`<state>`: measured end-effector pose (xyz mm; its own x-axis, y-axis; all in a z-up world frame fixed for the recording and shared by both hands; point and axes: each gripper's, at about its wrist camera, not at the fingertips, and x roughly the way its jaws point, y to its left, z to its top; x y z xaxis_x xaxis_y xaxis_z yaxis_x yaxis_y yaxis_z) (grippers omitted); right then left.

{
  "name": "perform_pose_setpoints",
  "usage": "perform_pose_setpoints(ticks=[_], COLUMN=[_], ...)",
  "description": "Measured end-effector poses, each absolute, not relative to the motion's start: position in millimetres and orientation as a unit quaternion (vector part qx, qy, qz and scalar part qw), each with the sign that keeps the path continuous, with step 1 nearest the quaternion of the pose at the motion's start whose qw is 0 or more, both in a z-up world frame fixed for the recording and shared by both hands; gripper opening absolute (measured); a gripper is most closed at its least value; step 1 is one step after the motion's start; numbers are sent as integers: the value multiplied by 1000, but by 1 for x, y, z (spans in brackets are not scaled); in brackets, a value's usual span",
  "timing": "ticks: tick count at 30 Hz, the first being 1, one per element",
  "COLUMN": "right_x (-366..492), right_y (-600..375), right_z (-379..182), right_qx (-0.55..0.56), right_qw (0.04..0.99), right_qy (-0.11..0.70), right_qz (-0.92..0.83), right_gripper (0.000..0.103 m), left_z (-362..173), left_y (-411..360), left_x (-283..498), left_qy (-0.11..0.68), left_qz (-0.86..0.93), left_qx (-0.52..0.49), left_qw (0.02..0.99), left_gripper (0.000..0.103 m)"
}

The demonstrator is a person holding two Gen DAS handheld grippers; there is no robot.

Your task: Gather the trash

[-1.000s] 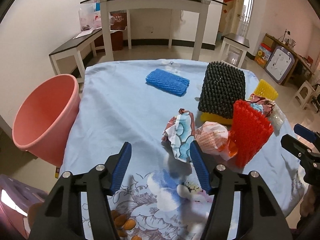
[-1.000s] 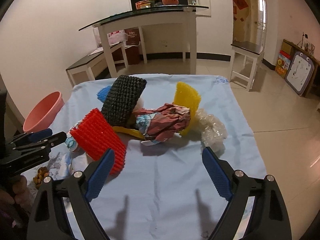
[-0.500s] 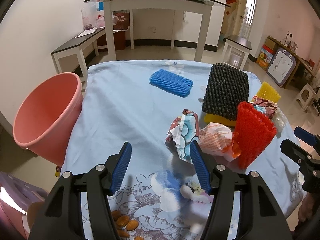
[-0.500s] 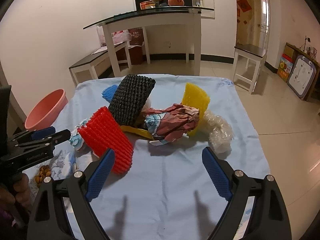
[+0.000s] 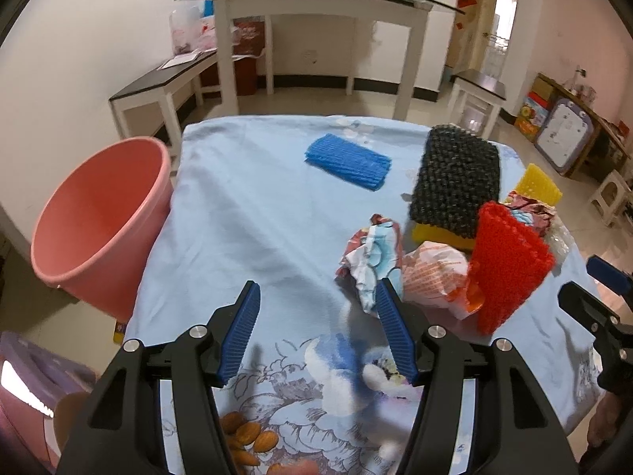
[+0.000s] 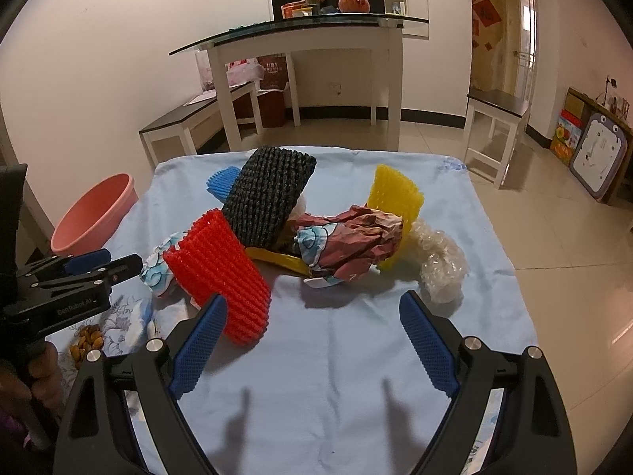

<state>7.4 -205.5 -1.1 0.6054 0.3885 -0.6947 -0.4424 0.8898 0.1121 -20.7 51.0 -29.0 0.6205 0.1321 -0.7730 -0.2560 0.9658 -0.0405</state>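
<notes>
Here, five foam nets (image 6: pixel 221 273) – two yellow (others single) – two crumpled wrappers (image 6: pixel 348 245), one pink bucket (image 5: pixel 99 225); both grippers' jaws open, empty.

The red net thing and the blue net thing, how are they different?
The red foam net stands up like an open tube; the blue foam net lies flat on the cloth. The red one sits in the pile beside the crumpled wrappers; the blue one lies alone, apart from the pile. The red one is nearer the grippers, the blue one farther back. Both are ribbed foam mesh sleeves.
</notes>
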Motion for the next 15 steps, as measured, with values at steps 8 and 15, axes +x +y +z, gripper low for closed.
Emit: perform_pose_setpoints(ticks=[8,15], right_x=[7,6], right_y=[-204,-203], right_z=[-2,-1], right_qx=[-37,-39], right_qw=[896,898], right_qy=[379,376], right_qz=[230,226], right_gripper=[87,87], left_z=[-27,-25], left_y=[53,50], left_x=[-19,-16], left_qy=[432,433], left_qz=[129,152], left_qx=[-69,-54], left_qw=[890,887], left_gripper=[61,61])
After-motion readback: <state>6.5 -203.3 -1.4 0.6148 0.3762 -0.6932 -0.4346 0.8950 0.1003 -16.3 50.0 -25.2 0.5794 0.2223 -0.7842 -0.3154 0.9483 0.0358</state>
